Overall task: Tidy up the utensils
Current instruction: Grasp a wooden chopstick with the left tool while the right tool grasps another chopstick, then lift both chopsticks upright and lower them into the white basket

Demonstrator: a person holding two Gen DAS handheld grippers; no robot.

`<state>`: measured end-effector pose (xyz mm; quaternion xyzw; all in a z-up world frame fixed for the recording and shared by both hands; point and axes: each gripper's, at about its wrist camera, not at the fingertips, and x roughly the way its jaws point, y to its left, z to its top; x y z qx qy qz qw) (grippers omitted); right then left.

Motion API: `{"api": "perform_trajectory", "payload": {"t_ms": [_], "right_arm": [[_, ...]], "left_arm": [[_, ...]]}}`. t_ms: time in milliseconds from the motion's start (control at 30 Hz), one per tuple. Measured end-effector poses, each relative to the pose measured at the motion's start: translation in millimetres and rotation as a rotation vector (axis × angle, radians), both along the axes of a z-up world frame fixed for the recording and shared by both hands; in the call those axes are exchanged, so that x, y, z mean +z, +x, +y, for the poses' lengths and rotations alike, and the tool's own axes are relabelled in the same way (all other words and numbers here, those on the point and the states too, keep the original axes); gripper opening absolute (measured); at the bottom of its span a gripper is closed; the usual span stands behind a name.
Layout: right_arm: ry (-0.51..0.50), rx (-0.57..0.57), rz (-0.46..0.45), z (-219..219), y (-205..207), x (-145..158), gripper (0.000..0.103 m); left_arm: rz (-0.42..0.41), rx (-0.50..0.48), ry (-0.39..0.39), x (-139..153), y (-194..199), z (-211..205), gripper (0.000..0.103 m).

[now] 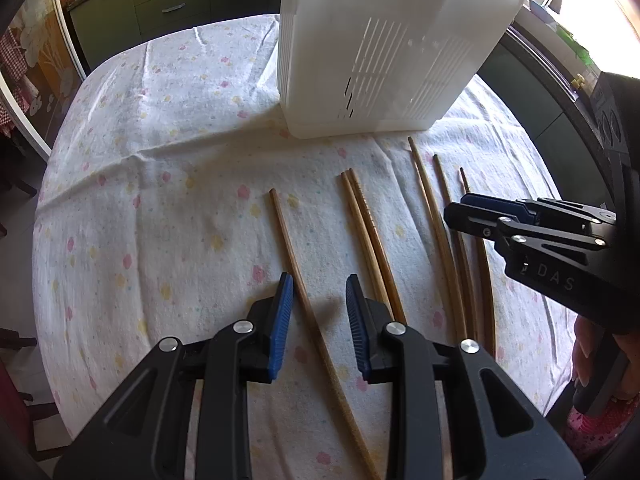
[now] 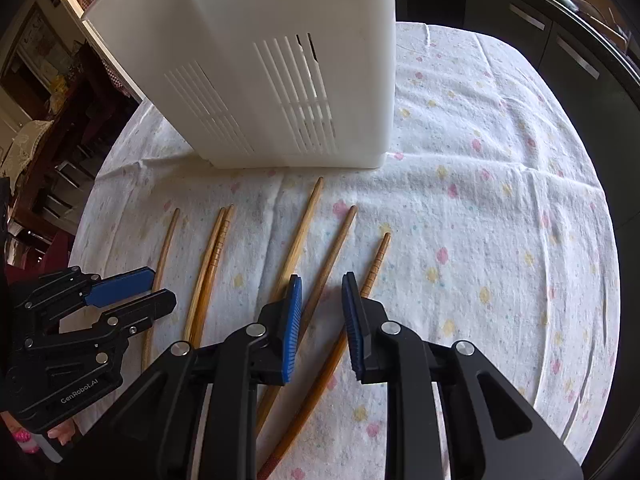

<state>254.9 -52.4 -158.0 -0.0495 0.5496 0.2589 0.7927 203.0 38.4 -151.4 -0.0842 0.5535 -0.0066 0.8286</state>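
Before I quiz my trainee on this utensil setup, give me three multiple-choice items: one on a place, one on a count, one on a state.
1. Where does the white slotted container stand relative to the chopsticks?
A. Beyond their far tips
B. On top of them
C. Between the two grippers

2. How many chopsticks lie on the floral tablecloth?
A. Three
B. Six
C. Nine

3. What state is the left gripper in?
A. Shut on a chopstick
B. Open, holding nothing
C. Shut on the container

Answers:
1. A: in both wrist views the container sits on the cloth just past the chopstick tips.
2. B: the right wrist view shows one, a touching pair, then three more.
3. B: its jaws stand apart above the cloth, with a chopstick lying ungripped below; the right gripper is open too.
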Motion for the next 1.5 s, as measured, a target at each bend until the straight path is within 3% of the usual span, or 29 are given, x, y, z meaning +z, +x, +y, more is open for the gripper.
{"api": "perform_trajectory", "payload": {"t_ms": [233,367,400,433,500,600,767,1067,1267,1500], "right_arm": [[-0.130,0.037,-0.092,19,-30,-1,0.028],[-0.123,0.032,-0.087,22,-28,-1,0.023],[-0.117,0.031,-0.086,20,-27,-1,0.021],[-0.107,0.025,-0.081,17,-26,-1,0.012],[-0.060,0.010,-0.052,9,-22,0,0.011],[0.036,-0.005,-0.005,-8,-15,3,0.007],[0.162,-0.023,-0.028,-32,-16,29,0.006],[0.329,-0.031,-0.175,-67,-47,84,0.006],[0.368,-0.033,-0.240,-74,-57,108,0.006],[0.393,-0.013,-0.300,-75,-71,136,0.006]], "left_arm": [[0.000,0.001,0.002,0,-1,-3,0.027],[0.001,0.015,-0.008,-1,-1,-2,0.026],[0.003,0.018,-0.004,-1,-1,0,0.021],[0.006,0.024,0.001,-1,-1,1,0.018],[0.010,0.039,-0.014,-2,-1,6,0.007],[0.025,0.054,-0.068,-2,-2,14,0.006],[0.022,0.052,-0.100,3,-11,14,0.005],[-0.173,0.026,-0.088,67,-42,4,0.005],[-0.310,-0.002,-0.060,116,-57,-5,0.005],[-0.386,-0.036,-0.049,153,-62,-16,0.005]]}}
